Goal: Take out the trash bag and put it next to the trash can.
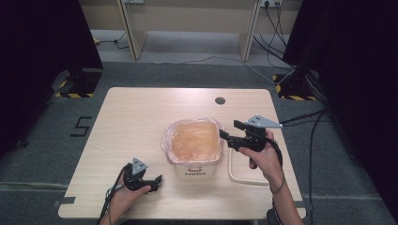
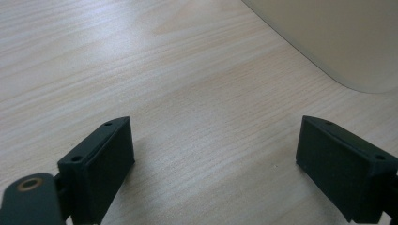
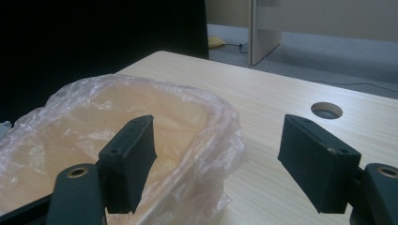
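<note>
Surface (image 1: 131,117) is pale wood, with a round cable hole (image 1: 220,100) at its far side, right of centre. Bin (image 1: 195,169) stands mid-surface, slightly toward the near edge, white with "Hello" printed on its near wall. Bag (image 1: 193,140) lines it, thin translucent plastic with an orange tint, its rim folded out over the bin's edge and crinkled. White hoop-like frame (image 1: 237,176) lies flat on the surface just right of the bin, partly under the right hand.

Right tongs (image 1: 228,132) sit at the bin's right rim, pointing left. In the right gripper view one finger (image 3: 129,161) is over the bag's opening and the other (image 3: 314,161) is outside it above bare wood, the bag's rim (image 3: 220,136) lying between them. Jaws wide, pads not pressing the plastic.

Left tongs (image 1: 157,180) rest low at the near left, just left of the bin. In the left gripper view the jaws stand wide with only wood grain between them, and the bin's white wall (image 2: 338,42) is at upper right. Nothing held.
</note>
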`<state>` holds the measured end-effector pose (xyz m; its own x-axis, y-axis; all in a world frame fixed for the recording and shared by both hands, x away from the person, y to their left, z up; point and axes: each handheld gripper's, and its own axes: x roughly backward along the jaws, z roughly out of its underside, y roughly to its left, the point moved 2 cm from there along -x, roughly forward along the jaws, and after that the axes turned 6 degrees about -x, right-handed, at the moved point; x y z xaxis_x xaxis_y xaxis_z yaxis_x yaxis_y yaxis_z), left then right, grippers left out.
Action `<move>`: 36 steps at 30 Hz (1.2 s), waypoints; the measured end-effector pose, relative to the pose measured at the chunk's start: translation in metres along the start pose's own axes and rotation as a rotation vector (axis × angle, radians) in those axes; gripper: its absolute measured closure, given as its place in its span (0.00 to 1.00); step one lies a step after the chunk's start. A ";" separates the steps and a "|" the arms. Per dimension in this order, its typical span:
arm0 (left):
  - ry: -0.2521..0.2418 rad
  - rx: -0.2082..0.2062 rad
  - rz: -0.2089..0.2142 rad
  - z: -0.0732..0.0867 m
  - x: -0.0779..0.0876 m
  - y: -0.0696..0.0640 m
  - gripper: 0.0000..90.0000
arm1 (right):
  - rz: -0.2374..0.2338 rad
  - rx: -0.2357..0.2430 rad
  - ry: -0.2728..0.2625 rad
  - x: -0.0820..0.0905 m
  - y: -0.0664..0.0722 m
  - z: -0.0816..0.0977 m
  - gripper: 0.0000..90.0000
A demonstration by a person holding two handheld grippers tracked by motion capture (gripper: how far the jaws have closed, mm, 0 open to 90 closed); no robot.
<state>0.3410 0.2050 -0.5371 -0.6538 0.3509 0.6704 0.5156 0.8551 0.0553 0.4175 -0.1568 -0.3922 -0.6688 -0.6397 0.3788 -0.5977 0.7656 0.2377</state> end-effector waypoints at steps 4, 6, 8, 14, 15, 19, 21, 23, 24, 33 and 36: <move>-0.001 0.001 0.000 0.000 0.000 0.000 0.12 | -0.004 0.006 0.017 -0.007 0.004 0.001 0.31; -0.001 0.001 0.000 0.000 0.000 0.000 0.12 | -0.002 0.008 0.030 -0.011 0.005 0.002 0.31; -0.001 0.001 -0.001 0.000 0.000 0.000 0.12 | 0.001 0.003 0.041 -0.014 0.004 0.003 0.31; -0.001 0.002 -0.001 0.000 0.000 0.000 0.12 | 0.011 0.004 0.072 -0.025 0.002 0.006 0.31; -0.001 0.002 -0.001 0.000 0.000 0.000 0.12 | 0.015 0.004 0.077 -0.027 0.002 0.006 0.31; -0.001 0.002 -0.001 0.000 0.000 0.000 0.12 | 0.016 0.008 0.094 -0.038 0.001 0.005 0.32; -0.001 0.003 -0.001 0.000 0.000 0.000 0.12 | 0.014 0.007 0.100 -0.044 0.002 0.003 0.32; -0.001 0.002 -0.001 0.000 0.000 0.000 0.12 | 0.016 0.001 0.114 -0.050 0.003 0.003 0.33; -0.001 0.002 -0.001 0.000 0.000 0.000 0.12 | 0.016 -0.005 0.119 -0.052 0.003 0.004 0.33; -0.001 0.002 -0.001 0.000 0.000 0.000 0.12 | 0.006 0.030 0.133 -0.061 0.006 0.006 0.54; -0.001 0.002 -0.001 0.000 0.000 0.000 0.12 | 0.010 0.058 0.124 -0.058 0.007 0.005 0.61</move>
<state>0.3410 0.2049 -0.5372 -0.6549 0.3505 0.6695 0.5140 0.8561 0.0547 0.4500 -0.1152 -0.4170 -0.6171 -0.6162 0.4894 -0.6183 0.7644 0.1829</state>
